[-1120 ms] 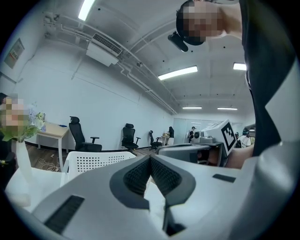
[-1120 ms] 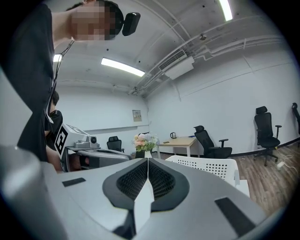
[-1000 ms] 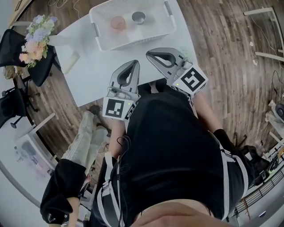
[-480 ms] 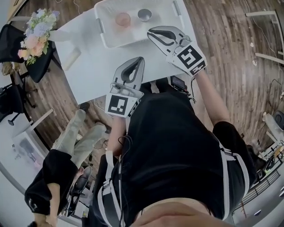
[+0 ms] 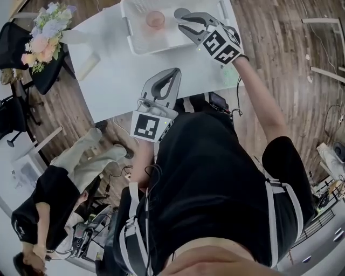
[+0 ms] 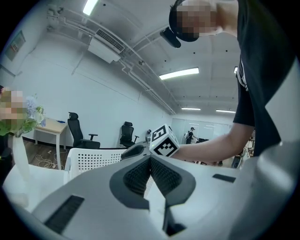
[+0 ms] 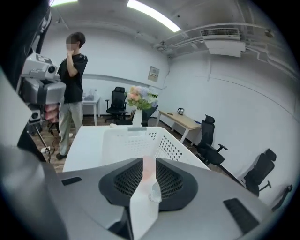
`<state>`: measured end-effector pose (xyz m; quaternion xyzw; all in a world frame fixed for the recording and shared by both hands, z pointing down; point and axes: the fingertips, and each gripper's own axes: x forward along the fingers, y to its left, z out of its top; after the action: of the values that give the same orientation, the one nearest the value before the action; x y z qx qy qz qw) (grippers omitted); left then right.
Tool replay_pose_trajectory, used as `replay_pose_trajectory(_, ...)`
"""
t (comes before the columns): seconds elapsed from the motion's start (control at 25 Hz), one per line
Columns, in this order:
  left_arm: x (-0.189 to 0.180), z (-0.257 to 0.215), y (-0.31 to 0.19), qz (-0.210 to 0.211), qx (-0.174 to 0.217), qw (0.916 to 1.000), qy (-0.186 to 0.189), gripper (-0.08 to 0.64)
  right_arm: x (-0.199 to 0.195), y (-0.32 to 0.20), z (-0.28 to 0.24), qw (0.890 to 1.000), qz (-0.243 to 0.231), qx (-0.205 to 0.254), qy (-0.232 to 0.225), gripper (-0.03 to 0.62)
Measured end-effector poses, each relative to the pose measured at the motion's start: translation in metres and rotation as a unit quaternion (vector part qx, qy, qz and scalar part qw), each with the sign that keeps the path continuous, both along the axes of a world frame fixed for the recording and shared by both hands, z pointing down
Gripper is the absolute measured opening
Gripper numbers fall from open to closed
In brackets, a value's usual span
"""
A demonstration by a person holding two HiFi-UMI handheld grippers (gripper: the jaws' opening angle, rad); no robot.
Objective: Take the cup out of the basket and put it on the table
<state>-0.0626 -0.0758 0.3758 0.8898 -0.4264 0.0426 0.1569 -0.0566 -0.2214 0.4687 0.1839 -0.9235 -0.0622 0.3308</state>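
A white perforated basket [image 5: 141, 44] stands at the far end of the white table [image 5: 116, 81]. Inside it are a pink cup [image 5: 155, 19] and a small metal cup [image 5: 180, 11], the latter partly hidden. My right gripper [image 5: 182, 22] reaches over the basket's right side, tilted down. Its jaws have just been opening and now stand apart with nothing pressed between them. In the right gripper view the pink cup [image 7: 147, 169] shows beyond the gap of the right gripper [image 7: 149, 161]. My left gripper [image 5: 174, 72] hovers shut and empty over the table's near edge, also shut in its own view [image 6: 150, 159].
A vase of flowers [image 5: 43, 35] stands at the table's left corner, with a flat white block [image 5: 86, 67] beside it. A person [image 5: 51, 188] stands on the wooden floor to the left. Office chairs [image 5: 13, 116] sit further left.
My right gripper travelled from the table's near edge forward to above the basket, rolled, and its jaws parted. The left gripper barely shifted. The person on the floor walked toward the lower left.
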Motion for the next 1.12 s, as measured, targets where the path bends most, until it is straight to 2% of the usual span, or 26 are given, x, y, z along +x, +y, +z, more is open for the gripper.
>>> replay_pose_trajectory(0.12,-0.003,0.003,0.002,0.000,0.007,0.9999,0.008,0.021,-0.005,-0.015,0.023,0.998,-0.021,0.006,0.052,0.100)
replay_pose_trajectory(0.32,-0.010,0.004,0.001,-0.009,0.004,0.9999,0.009,0.021,-0.009,-0.024,0.058,0.992,-0.054,-0.014,0.115,0.124)
replay_pose_trajectory(0.84,-0.022,0.008,0.004,-0.026,-0.008,0.9996,0.009,0.021,-0.005,-0.034,0.136,0.966,-0.101,-0.044,0.232,0.133)
replay_pose_trajectory(1.12,-0.028,0.012,0.001,-0.034,-0.011,0.9993,0.008,0.021,0.000,-0.044,0.167,0.958,-0.100,-0.062,0.260,0.133)
